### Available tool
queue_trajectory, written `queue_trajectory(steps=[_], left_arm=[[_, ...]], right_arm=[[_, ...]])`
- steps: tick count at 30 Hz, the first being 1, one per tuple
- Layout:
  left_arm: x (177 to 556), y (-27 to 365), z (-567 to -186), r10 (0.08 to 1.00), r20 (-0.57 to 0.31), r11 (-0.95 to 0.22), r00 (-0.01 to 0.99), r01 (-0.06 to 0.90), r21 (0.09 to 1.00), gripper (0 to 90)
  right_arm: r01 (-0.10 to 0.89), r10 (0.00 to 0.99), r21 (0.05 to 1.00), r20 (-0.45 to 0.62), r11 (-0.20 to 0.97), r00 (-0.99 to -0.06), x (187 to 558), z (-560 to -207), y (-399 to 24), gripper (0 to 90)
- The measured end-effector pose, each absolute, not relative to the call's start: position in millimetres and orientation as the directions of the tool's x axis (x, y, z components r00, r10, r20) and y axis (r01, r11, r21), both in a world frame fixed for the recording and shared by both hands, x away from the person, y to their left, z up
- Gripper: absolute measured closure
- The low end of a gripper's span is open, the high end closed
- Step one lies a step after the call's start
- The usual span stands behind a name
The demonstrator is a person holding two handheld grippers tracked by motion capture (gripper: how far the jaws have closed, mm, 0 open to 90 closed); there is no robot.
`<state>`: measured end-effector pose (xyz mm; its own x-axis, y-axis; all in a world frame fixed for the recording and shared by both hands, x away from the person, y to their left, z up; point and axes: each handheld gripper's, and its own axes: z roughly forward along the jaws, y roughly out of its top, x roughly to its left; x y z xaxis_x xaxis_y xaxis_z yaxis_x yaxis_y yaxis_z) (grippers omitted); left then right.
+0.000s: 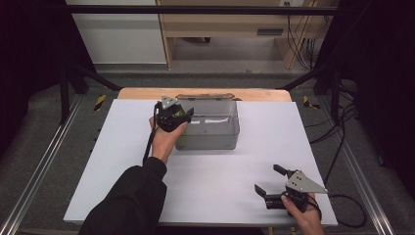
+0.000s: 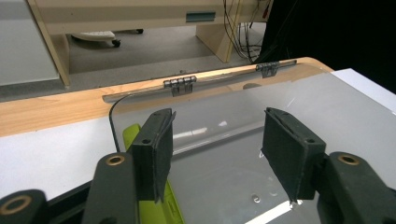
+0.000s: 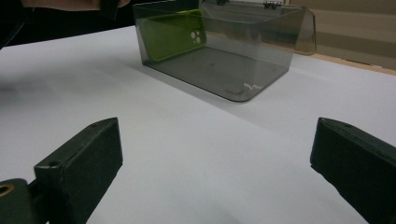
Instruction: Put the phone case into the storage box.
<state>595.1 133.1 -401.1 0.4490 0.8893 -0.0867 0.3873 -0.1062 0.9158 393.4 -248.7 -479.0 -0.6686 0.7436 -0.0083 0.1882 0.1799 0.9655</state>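
The left claw (image 2: 215, 154) hangs released over the near-left corner of a smoky clear box (image 1: 210, 125) — its jaws apart, one beside a lime-green phone case (image 3: 173, 33) leaning inside the box's left wall. The right claw (image 1: 270, 180), spread wide, rests low on the white tabletop (image 1: 205, 181) — well apart from the box.

Black sleeve (image 1: 129, 200); black jaws with brass pivots; grey triangular plates

grey floor (image 1: 235, 54), wooden desk (image 1: 225, 24) behind.
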Motion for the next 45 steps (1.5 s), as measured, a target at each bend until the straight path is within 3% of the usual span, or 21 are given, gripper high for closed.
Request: queue_trajectory(steps=[33,45], left_arm=[[591.0,128.4,-398.7,0.861,-0.09,-0.109,0.501,0.353,0.929,24.6],[591.3,128.1,-398.9,0.86,-0.109,-0.094,0.499,0.363,0.927,8.9]], right_arm=[[0.19,0.743,0.966,-0.005,0.177,-0.669,393.4,-478.6,-248.8,2.4],[0.191,0.744,0.965,-0.007,0.181,-0.668,393.6,-479.0,-248.3,2.4]])
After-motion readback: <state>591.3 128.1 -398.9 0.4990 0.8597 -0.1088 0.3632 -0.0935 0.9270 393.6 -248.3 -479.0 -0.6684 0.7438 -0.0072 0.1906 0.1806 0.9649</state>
